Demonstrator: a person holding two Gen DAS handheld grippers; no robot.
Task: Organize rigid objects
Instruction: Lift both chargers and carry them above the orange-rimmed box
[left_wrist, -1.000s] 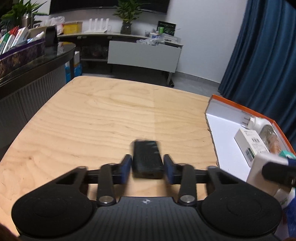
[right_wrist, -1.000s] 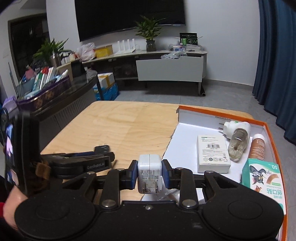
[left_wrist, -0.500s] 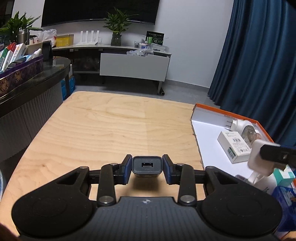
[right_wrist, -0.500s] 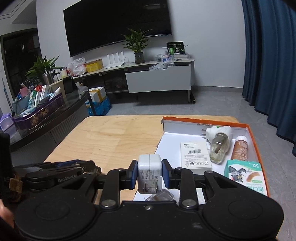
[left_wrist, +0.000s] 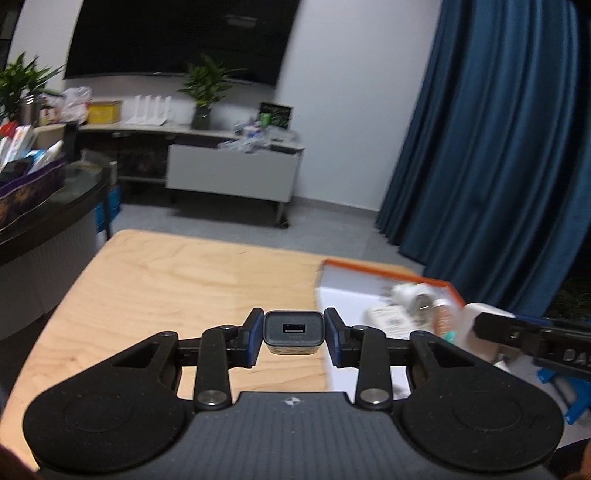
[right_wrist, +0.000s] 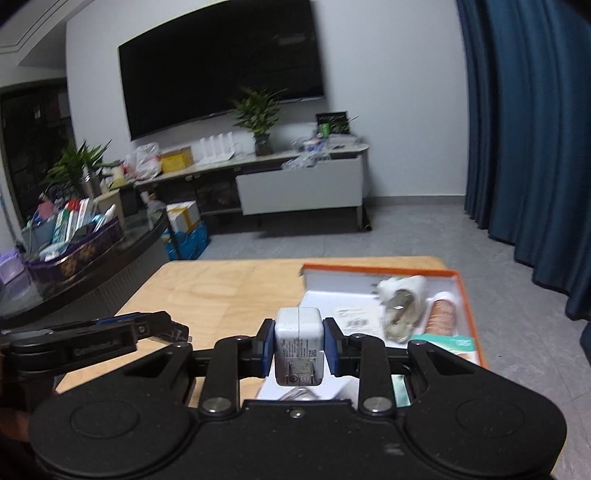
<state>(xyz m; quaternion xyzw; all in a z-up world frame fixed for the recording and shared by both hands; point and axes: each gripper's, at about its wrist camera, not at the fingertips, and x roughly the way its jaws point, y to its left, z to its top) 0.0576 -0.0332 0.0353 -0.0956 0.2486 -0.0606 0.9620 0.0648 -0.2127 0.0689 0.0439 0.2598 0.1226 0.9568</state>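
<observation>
Left gripper (left_wrist: 294, 334): closed on dark grey charger (left_wrist: 294, 332), USB port facing the camera, held in the air above the wooden table (left_wrist: 177, 280), just left of the box edge.
Right gripper (right_wrist: 298, 345): clamped on white charger (right_wrist: 298, 341), prongs toward the camera, hanging over the near end of the box.
Slip risk: both chargers are smooth, hard blocks held only by their side faces — judged likely to twist or drop if a grip eases before the part is low over the box floor.
Collision risk: the two grippers sit close side by side; lowering both at once could knock one against the other or against the box wall.
Landing risk: free floor looks limited; a charger set down on another item could tip or slide.
Orange-rimmed box (right_wrist: 384, 266): white inside, lying on the right part of the table.
Box contents: flat white carton (right_wrist: 356, 318), plug-in vaporiser with bottle (right_wrist: 400, 300), small orange-brown bottle (right_wrist: 441, 314), teal-topped packet (right_wrist: 448, 341) — blurred, labels unreadable.
Near end of box: mostly hidden behind the right gripper.
</observation>
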